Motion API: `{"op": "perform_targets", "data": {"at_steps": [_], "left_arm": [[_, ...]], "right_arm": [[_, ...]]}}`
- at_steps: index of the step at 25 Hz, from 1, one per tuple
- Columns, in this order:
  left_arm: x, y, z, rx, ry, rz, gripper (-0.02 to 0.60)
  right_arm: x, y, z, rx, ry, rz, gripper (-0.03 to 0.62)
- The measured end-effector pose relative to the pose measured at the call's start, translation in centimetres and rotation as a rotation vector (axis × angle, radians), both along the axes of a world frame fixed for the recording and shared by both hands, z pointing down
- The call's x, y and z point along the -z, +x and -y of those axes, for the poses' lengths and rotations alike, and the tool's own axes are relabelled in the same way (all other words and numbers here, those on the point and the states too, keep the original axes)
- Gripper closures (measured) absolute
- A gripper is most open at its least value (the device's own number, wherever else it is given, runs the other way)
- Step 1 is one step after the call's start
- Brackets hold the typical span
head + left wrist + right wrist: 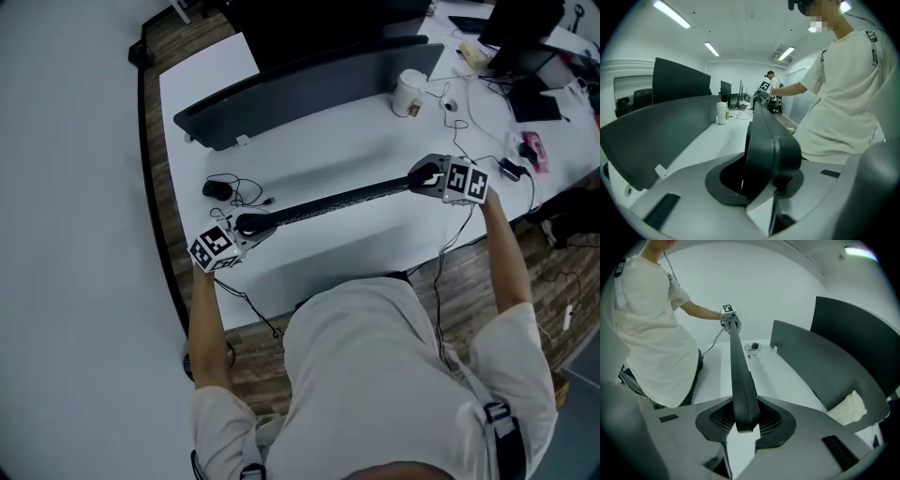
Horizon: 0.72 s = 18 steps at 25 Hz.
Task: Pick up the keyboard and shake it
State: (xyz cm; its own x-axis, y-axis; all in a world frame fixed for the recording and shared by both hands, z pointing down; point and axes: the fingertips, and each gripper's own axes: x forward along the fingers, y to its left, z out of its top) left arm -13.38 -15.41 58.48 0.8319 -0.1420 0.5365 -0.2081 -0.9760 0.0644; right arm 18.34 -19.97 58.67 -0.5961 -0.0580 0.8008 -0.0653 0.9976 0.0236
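The left gripper (pixel 249 226) is clamped on one end of the black keyboard (pixel 337 200) and the right gripper (pixel 427 175) on the other. The keyboard is turned on edge between them, above the white desk (pixel 375 141). A mouse (pixel 217 189) lies near the left gripper, and a curved monitor (pixel 309 89) and a white cup (pixel 409 92) stand behind.

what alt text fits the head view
A person in a white t-shirt, seen from above, holds a long black keyboard over a white desk, the left gripper clamped on one end and the right gripper on the other. Behind it are a dark panel, a white cup and a mouse.
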Motion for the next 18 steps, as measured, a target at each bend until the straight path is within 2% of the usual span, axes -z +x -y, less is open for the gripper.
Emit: {"op": "perform_targets", "data": {"at_steps": [7, 12, 15, 18], "left_arm": [[2.4, 0.8, 0.4, -0.038, 0.191, 0.100, 0.483], [2.8, 0.6, 1.3, -0.016, 0.221, 0.141, 0.477], [2.5, 0.3, 1.7, 0.030, 0.272, 0.182, 0.479], [2.8, 0.1, 2.5, 0.078, 0.336, 0.181, 0.476]], "right_arm": [[2.8, 0.6, 1.7, 0.051, 0.198, -0.117, 0.477], [5.8, 0.9, 2.7, 0.054, 0.244, -0.145, 0.480], [7.5, 1.1, 2.9, 0.047, 0.262, -0.144, 0.479], [8.4, 1.2, 3.0, 0.037, 0.287, -0.138, 0.479]]}}
